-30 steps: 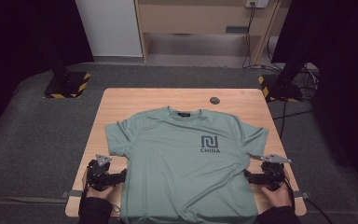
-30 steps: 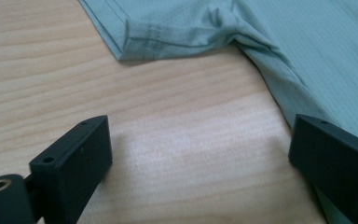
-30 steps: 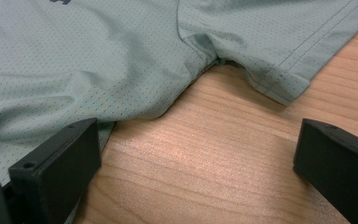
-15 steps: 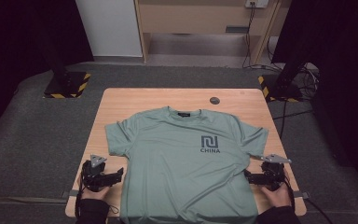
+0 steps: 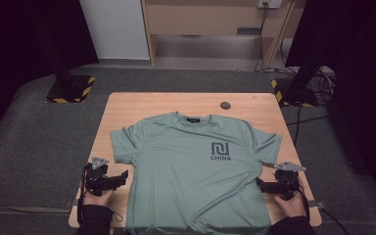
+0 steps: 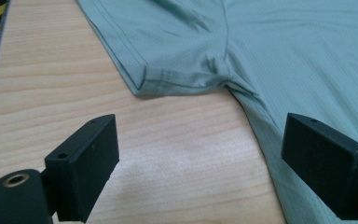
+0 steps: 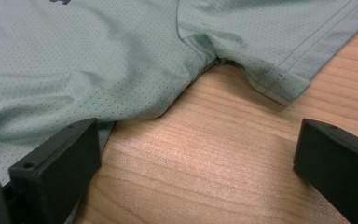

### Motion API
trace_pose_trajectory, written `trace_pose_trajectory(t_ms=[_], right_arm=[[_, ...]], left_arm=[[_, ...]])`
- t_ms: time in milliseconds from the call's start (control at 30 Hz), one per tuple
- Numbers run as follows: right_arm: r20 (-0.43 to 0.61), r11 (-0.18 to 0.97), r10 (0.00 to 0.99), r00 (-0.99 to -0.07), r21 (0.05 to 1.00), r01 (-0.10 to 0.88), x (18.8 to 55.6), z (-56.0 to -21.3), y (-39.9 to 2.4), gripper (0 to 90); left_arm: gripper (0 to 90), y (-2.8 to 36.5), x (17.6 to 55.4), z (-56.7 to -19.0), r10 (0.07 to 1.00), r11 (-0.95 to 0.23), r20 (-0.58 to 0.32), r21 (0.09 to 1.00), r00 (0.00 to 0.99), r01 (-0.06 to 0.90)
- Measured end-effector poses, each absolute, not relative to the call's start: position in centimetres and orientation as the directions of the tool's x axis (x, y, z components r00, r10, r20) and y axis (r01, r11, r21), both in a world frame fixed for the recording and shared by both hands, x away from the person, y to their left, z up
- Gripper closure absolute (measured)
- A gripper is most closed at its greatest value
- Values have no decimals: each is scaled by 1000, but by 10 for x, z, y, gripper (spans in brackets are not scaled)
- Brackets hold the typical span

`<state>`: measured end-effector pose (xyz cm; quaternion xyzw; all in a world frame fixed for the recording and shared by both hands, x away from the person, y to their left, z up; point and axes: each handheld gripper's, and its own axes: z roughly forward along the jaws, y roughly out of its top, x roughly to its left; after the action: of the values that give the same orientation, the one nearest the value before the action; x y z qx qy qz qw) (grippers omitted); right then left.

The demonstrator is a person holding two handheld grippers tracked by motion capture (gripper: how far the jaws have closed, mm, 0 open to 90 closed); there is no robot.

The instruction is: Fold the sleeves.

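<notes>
Lower left of the high view: left gripper (image 5: 120, 177), held in a hand (image 5: 94, 198), jaws spread and empty, having just been closing slightly, tips just beside the shirt's side edge. In the left gripper view one jaw overlaps the fabric edge at right; bare wood lies between the jaws.

Lower right: right gripper (image 5: 260, 183), jaws wide apart, nothing pinched; in the right gripper view one jaw sits at the shirt's edge, the other over bare wood.

Centre: green T-shirt (image 5: 196, 171), spread flat, front up, collar toward the top of the frame, dark logo reading CHINA right of centre, hem at the table's near edge.

Surface: light wooden table (image 5: 142, 105); small dark round disc (image 5: 225, 105) near its far edge.

Beyond: grey carpet (image 5: 29, 147); stand bases with yellow-black striping (image 5: 71, 89) at left and right; white panel (image 5: 115, 27); wooden furniture (image 5: 210, 19); cables (image 5: 318, 78) at upper right.
</notes>
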<state>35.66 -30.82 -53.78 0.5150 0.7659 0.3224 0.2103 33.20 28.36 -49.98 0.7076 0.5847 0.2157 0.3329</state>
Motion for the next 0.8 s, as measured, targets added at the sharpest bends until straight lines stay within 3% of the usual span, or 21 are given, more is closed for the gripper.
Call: trace_pose_trajectory(t_ms=[367,800], right_arm=[[10,261,925,-381,711,653,357,-538,-308,7],[10,261,925,-381,711,653,357,-538,-308,7]], left_arm=[[128,291,361,-482,979,-49,-97,740,179,671],[141,292,396,-465,990,-65,-37,748,139,660]])
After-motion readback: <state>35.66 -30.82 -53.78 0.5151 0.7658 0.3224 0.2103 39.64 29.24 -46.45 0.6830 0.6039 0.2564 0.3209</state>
